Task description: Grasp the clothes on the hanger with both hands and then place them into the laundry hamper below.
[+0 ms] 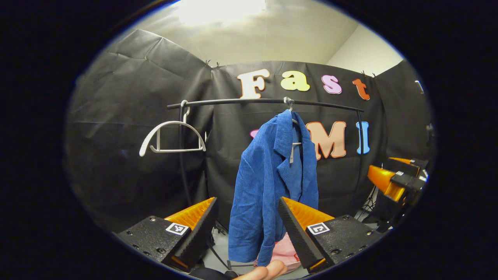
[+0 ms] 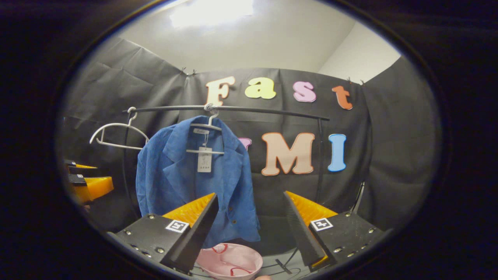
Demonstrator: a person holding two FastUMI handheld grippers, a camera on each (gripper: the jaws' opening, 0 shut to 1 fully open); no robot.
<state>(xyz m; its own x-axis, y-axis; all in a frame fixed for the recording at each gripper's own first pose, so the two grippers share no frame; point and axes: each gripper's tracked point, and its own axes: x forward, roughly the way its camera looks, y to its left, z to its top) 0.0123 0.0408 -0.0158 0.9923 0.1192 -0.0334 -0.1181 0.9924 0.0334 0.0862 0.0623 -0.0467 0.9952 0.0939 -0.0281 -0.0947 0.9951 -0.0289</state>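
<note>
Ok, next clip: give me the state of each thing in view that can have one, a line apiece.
Blue jacket: hanging on its hanger from the rail, front open, tag dangling, untouched.
White hanger: empty, hooked on the rail's left end.
Rail: upright, holding both hangers.
Pink hamper: open, below the jacket.
Left tongs: open, holding nothing.
Right tongs: open, holding nothing.

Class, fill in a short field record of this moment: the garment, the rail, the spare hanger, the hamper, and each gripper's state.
Garment: blue jacket, hanging on a white hanger, paper tag at the collar
Rail: black clothes rail in front of the booth's black wall
Spare hanger: empty white hanger on the same rail, apart from the jacket
Hamper: pink laundry hamper below the jacket
Left gripper: open, short of the jacket
Right gripper: open, holding nothing
</note>
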